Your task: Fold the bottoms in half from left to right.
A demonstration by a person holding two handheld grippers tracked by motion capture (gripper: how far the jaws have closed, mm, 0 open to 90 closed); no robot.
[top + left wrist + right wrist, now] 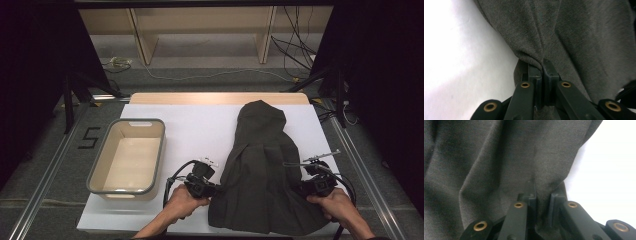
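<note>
High view: dark grey garment (262, 170) lies on white table (200, 130), R of beige bin (127, 157); left gripper (209, 189) and right gripper (306, 187) at its side edges.
Left gripper view: jaws clamped on a fabric fold (537, 61).
Right gripper view: jaws pinch cloth (541, 192). Risk: thin pinch could slip if pulled unevenly.

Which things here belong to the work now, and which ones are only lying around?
In the work:
- dark grey garment, pinched at both side edges
- left gripper, shut on it
- right gripper, shut on it

Lying about:
- beige tub, apart from the garment
- cables on the floor
</note>
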